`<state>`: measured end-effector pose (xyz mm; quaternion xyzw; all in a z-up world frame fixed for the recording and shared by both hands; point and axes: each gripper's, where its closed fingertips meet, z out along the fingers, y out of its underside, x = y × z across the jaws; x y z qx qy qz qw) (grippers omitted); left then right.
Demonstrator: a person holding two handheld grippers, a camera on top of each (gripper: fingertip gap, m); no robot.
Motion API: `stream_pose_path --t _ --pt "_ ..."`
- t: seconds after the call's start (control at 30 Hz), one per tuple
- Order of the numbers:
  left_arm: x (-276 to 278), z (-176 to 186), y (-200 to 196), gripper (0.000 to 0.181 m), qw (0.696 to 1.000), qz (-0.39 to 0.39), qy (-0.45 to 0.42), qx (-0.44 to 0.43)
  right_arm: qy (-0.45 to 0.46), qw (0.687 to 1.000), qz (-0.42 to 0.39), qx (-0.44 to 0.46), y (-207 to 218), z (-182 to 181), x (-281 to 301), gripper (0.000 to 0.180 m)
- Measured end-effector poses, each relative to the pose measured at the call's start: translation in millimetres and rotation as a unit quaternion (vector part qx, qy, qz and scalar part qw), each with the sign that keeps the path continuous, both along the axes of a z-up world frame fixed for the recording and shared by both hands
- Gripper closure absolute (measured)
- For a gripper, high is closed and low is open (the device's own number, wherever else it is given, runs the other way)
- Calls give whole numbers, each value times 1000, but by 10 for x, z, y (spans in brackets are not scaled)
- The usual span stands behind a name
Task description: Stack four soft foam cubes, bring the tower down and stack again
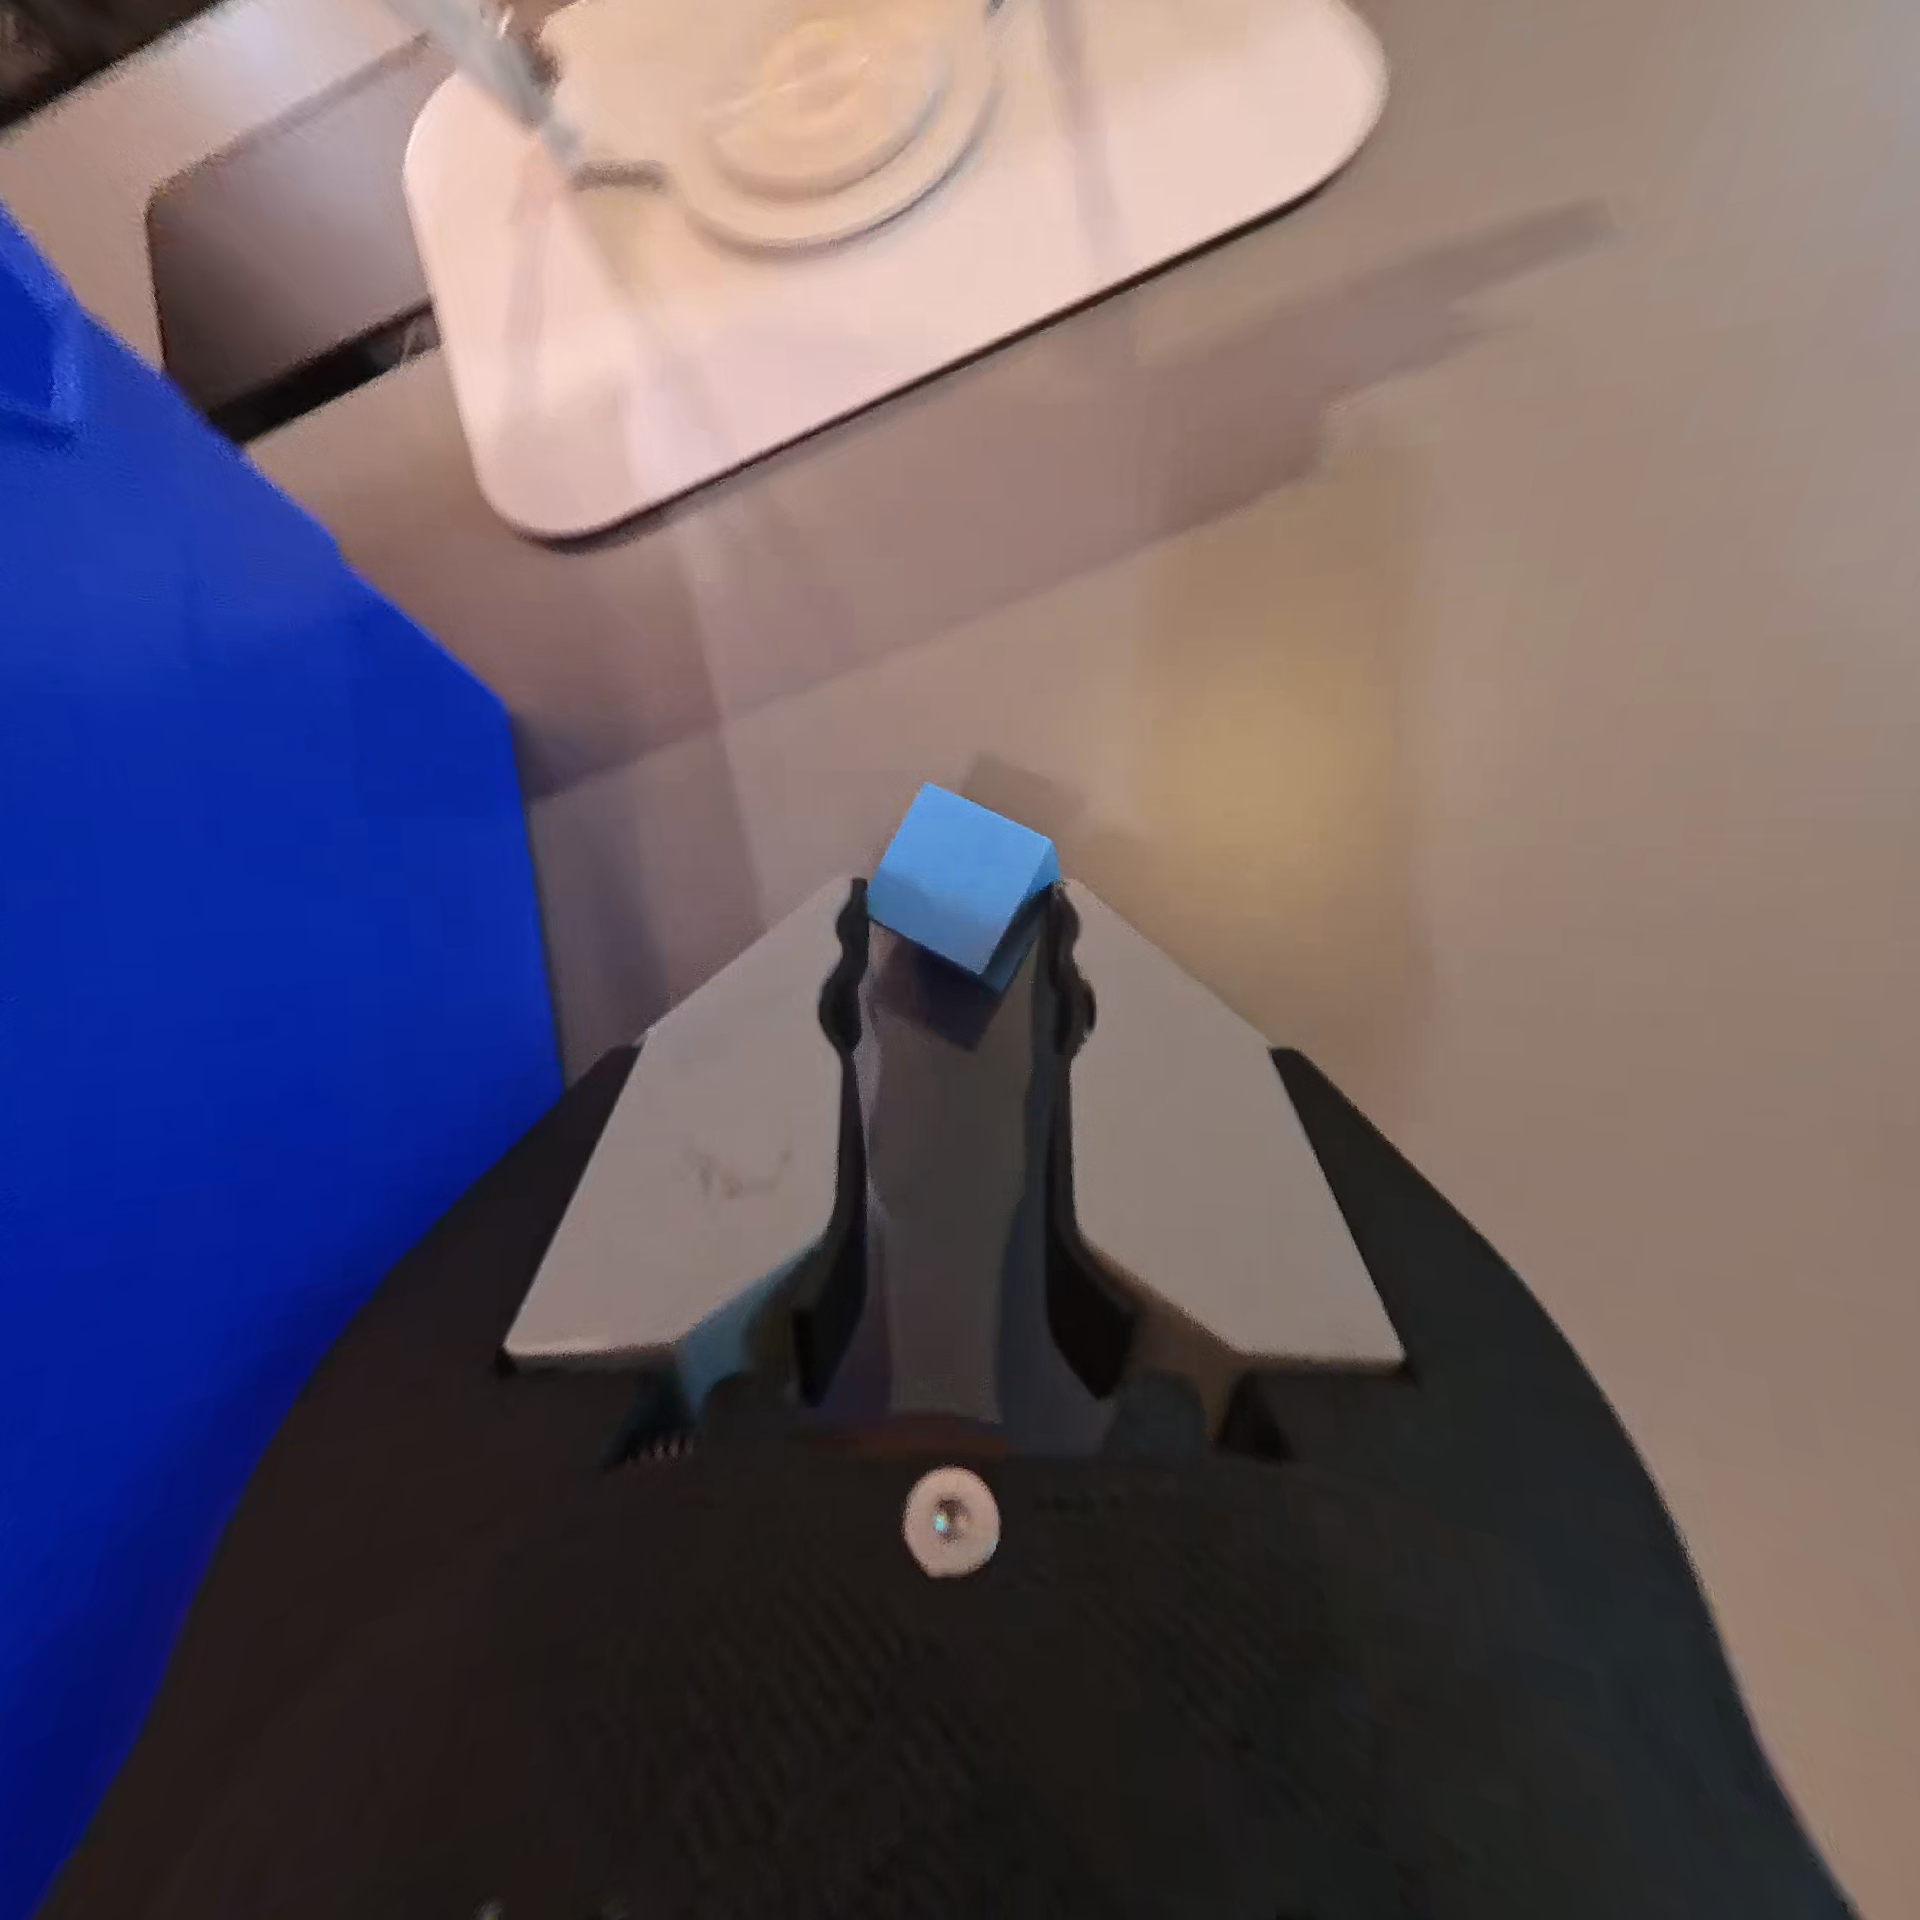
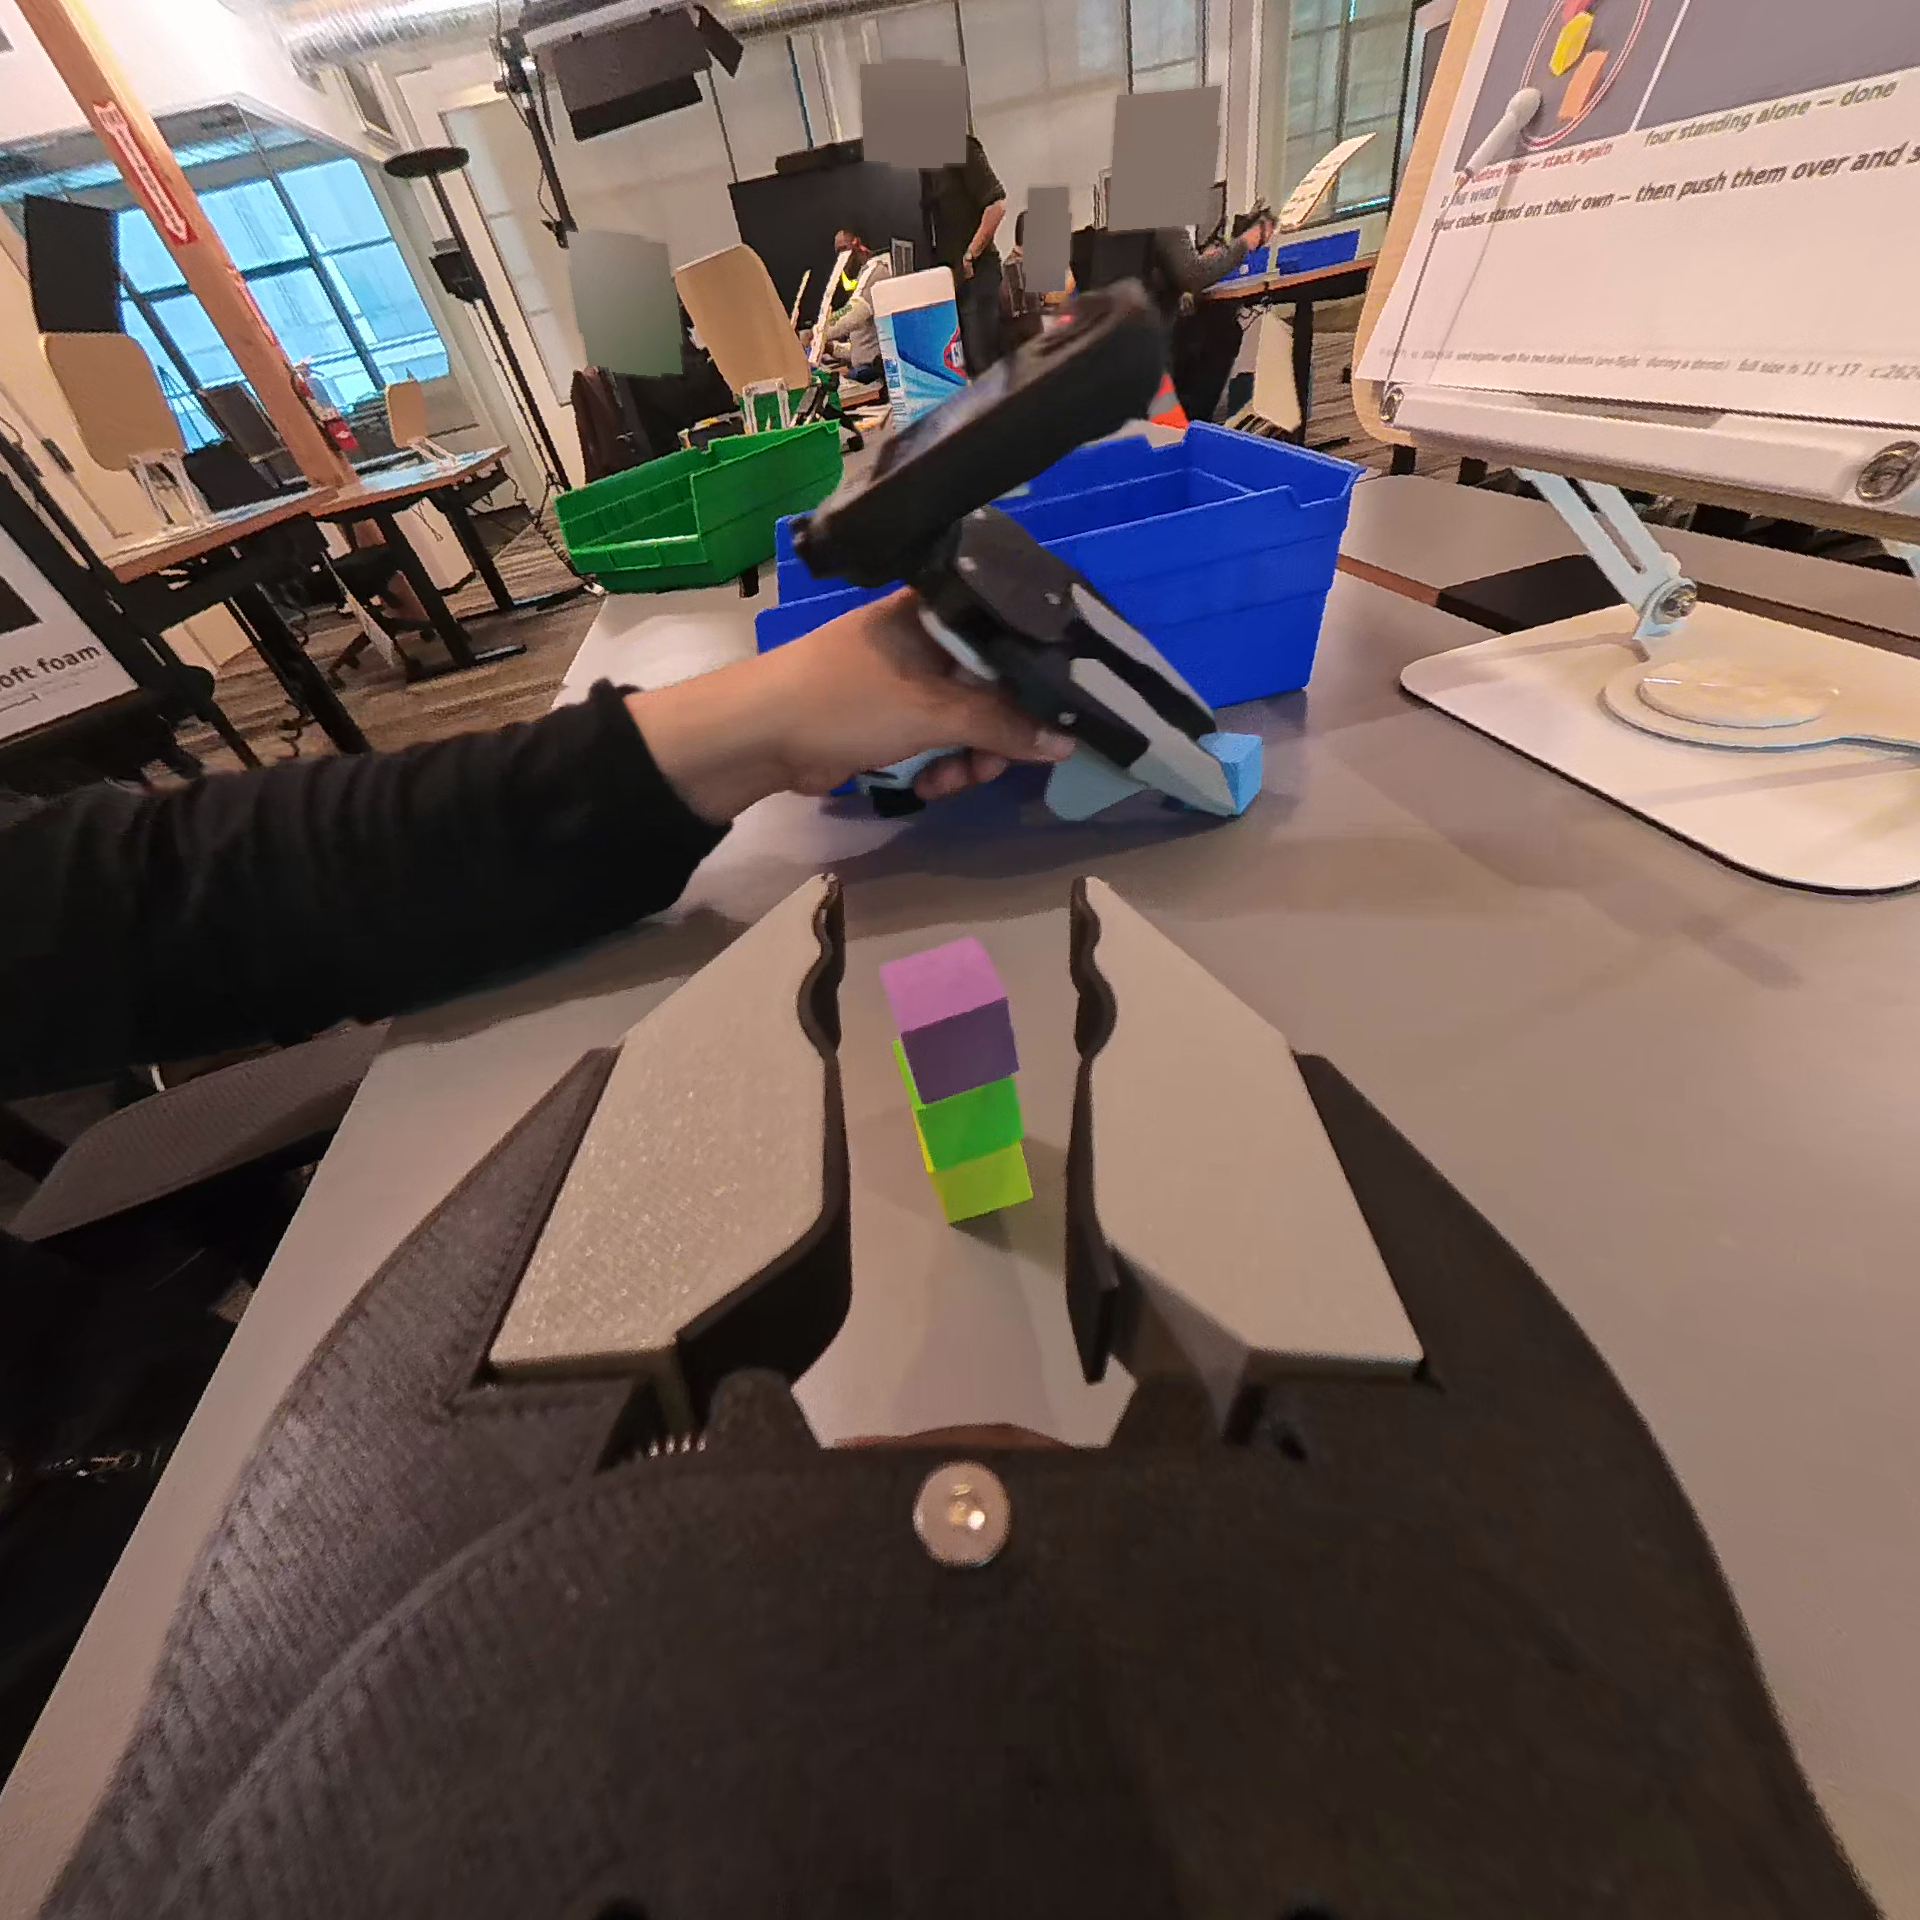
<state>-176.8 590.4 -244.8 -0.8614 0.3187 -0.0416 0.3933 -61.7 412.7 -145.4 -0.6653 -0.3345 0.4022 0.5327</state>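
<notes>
My left gripper [image 1: 956, 896] is shut on a light blue foam cube [image 1: 961, 899], gripped at the fingertips. The right wrist view shows this gripper [image 2: 1218, 795] low over the grey table [image 2: 1558, 1039], in front of the blue bin, with the blue cube [image 2: 1244, 764] at its tip. A tower of three cubes stands on the table: purple [image 2: 951, 1013] on top, green [image 2: 966, 1117] in the middle, yellow-green [image 2: 982, 1179] at the bottom. My right gripper [image 2: 956, 896] is open and empty. The tower shows between its fingers, untouched.
A blue bin [image 2: 1195, 561] stands behind the left gripper and fills the left edge of the left wrist view [image 1: 208, 831]. A green bin [image 2: 696, 509] is farther back. A stand's white base [image 2: 1662, 769] [image 1: 831, 312] with an instruction sheet sits at the right. People work at desks behind. The tips of one gripper are about 25 cm away from the tips of the other.
</notes>
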Motion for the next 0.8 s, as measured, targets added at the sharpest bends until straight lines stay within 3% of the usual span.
stream_pose_path --t 0.13,0.23,0.33,0.47,0.6,0.8 --pt "371 457 -474 149 981 -161 -64 82 7 1000 -3 -7 19 11 38 138" --pt "590 900 -966 149 931 -295 -121 178 18 1000 6 -13 -4 47 45 137" --pt "734 1107 -1400 149 871 -395 -129 263 41 998 34 -31 -72 100 13 135" --pt "832 1189 -1487 148 843 -391 -43 367 85 991 73 -69 -167 186 -57 130" --pt "952 1203 -1584 149 806 -384 49 449 84 992 47 -76 -92 166 -63 130" --pt "1069 1324 -1735 149 762 -373 90 521 111 990 39 -75 -71 252 -88 131"
